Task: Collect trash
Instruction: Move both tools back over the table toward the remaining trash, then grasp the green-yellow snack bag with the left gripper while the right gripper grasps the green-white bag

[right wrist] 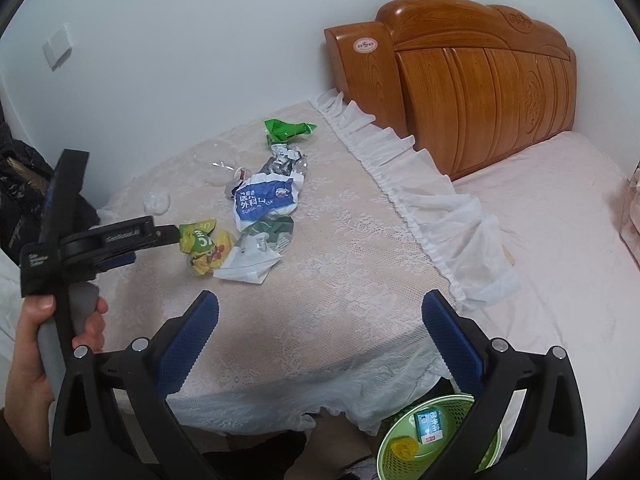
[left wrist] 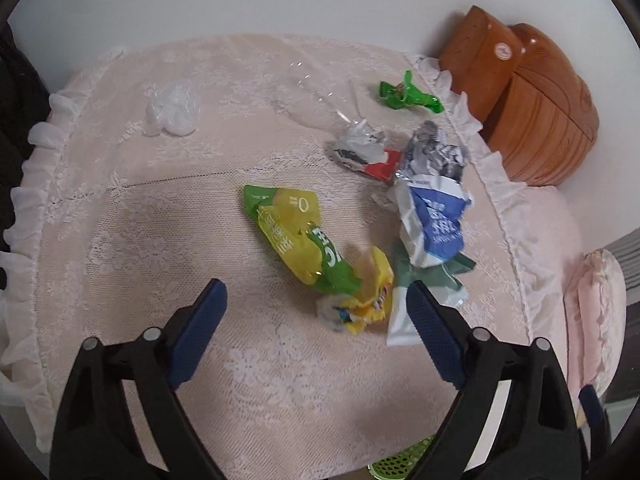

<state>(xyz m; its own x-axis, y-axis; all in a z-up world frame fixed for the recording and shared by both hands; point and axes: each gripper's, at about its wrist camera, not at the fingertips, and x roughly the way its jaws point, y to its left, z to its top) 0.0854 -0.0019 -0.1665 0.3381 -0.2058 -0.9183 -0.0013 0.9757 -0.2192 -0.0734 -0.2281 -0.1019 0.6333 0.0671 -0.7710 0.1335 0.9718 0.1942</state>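
left gripper (left wrist: 316, 300) jaws apart over yellow wrapper (left wrist: 304, 240), ready to grab | right gripper (right wrist: 320, 320) jaws apart, empty, above green basket (right wrist: 390, 458) for trash

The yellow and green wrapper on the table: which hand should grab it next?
Probably the left. The left gripper hangs just above the yellow and green wrapper, jaws open, nothing between them. The right gripper is open too, but sits back near the table's edge, over the green basket.
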